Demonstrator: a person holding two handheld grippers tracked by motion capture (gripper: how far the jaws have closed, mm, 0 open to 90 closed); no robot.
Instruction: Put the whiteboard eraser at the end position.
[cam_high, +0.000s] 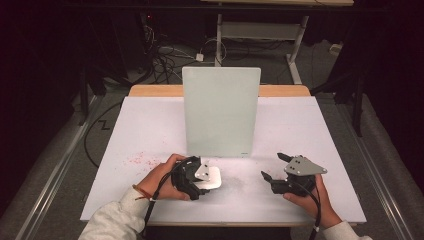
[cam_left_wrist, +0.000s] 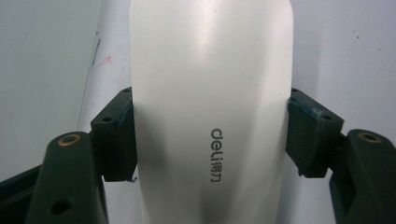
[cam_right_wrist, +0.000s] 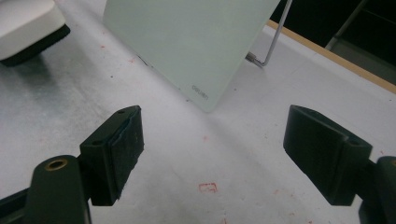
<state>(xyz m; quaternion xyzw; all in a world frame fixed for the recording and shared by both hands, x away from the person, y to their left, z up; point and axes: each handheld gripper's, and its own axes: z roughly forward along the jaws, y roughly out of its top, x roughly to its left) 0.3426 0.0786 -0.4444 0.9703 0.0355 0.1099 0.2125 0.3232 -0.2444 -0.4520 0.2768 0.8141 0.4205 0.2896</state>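
Our left gripper (cam_high: 206, 176) clamps the white eraser (cam_left_wrist: 210, 107) on the table (cam_high: 300, 130). Our right gripper (cam_high: 274, 166) rests nearby, jaws apart, holding nothing.

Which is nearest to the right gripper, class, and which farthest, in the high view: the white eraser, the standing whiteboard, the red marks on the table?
From the right gripper:
1. White eraser, to its left, clamped in the left gripper.
2. Standing whiteboard, behind, toward mid-table.
3. Red marks, far left, beyond the left hand.
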